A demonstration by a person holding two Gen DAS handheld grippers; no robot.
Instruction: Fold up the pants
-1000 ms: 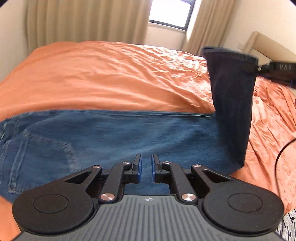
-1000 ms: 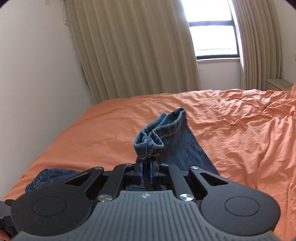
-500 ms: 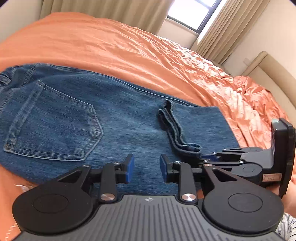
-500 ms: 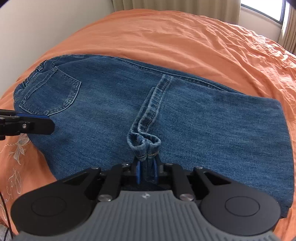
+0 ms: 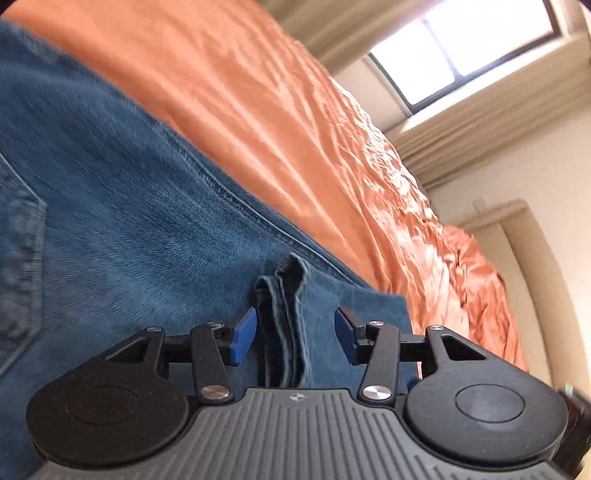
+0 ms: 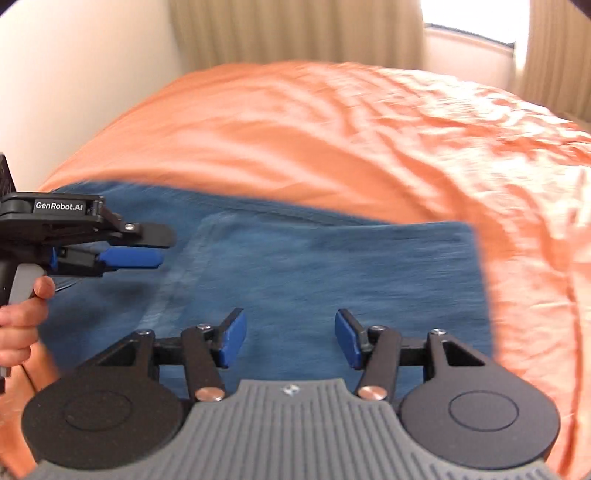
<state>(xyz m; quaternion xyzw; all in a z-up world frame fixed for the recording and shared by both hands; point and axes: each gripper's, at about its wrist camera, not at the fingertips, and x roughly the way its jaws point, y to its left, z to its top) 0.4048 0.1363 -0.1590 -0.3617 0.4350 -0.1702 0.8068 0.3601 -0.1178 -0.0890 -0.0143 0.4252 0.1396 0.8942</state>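
Bedroom, bed (image 6: 332,140) under a wrinkled orange sheet; blue denim pants (image 6: 314,273) lie flat on it, folded over, weave soft and faded. Left gripper (image 5: 293,334): black linkage arms, ribbed grey body, blue pads; fingers (image 5: 243,334) have just been opening and stand about half apart, astride the bunched, stitched hem (image 5: 282,317), pads clear of it. Right gripper (image 6: 290,338): same build; fingers (image 6: 232,339) have just been opening, now well apart over plain denim, gripping nothing. Hand (image 6: 20,325) on the left gripper's handle. Beyond: pleated beige curtains (image 6: 295,33), bright window (image 5: 458,55), padded headboard (image 5: 539,280).
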